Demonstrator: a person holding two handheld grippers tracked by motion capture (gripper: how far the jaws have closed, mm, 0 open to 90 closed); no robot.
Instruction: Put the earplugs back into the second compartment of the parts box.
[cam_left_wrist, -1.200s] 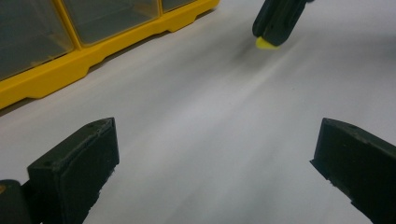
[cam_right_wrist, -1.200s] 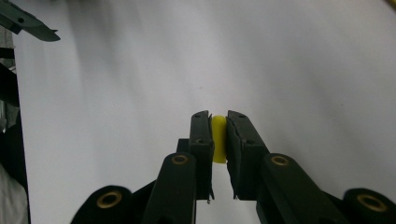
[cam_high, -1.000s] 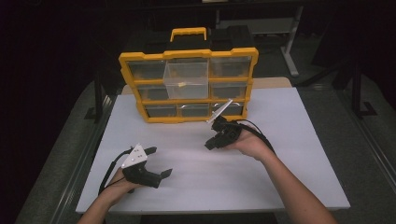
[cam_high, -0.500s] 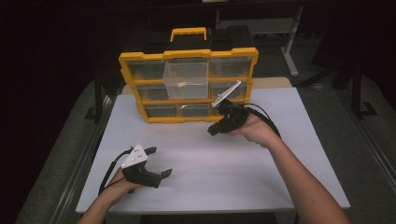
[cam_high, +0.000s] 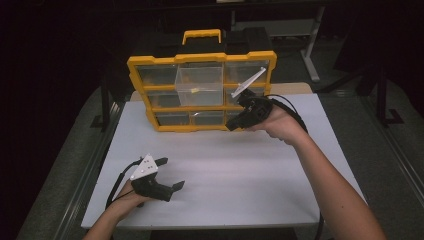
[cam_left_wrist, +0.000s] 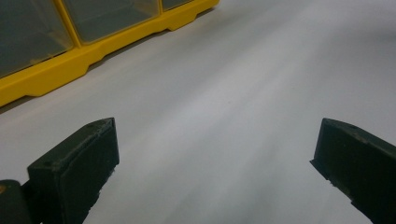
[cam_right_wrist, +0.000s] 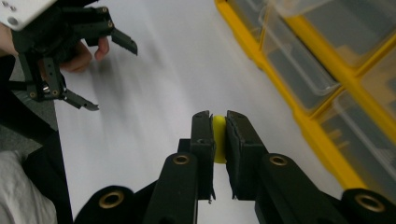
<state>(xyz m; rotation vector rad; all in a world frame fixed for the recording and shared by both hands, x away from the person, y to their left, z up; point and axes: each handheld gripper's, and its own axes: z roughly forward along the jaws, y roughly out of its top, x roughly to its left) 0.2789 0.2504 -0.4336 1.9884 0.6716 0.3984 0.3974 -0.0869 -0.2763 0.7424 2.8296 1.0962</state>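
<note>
A yellow organizer (cam_high: 200, 59) with clear drawers stands upright at the back of the white table (cam_high: 240, 175). One middle drawer (cam_high: 199, 86) is pulled out, with a small yellow bit inside. My right gripper (cam_high: 233, 125) hangs in the air before the organizer's lower right drawers. In the right gripper view it (cam_right_wrist: 218, 122) is shut on a small yellow piece (cam_right_wrist: 218, 139), beside the organizer (cam_right_wrist: 299, 116). My left gripper (cam_high: 172, 173) rests low at the table's front left, jaws wide apart and nothing between them (cam_left_wrist: 215, 158). The right gripper view shows it (cam_right_wrist: 112, 77) too.
The table's front edge runs just under the left hand. A black cable (cam_high: 295, 112) trails from the right gripper over the forearm. Dark floor and a metal stand (cam_high: 312, 55) lie beyond the table's back.
The right gripper has risen from near the table surface up to the organizer's front, with the yellow piece still in its jaws. The left gripper has stayed put.
</note>
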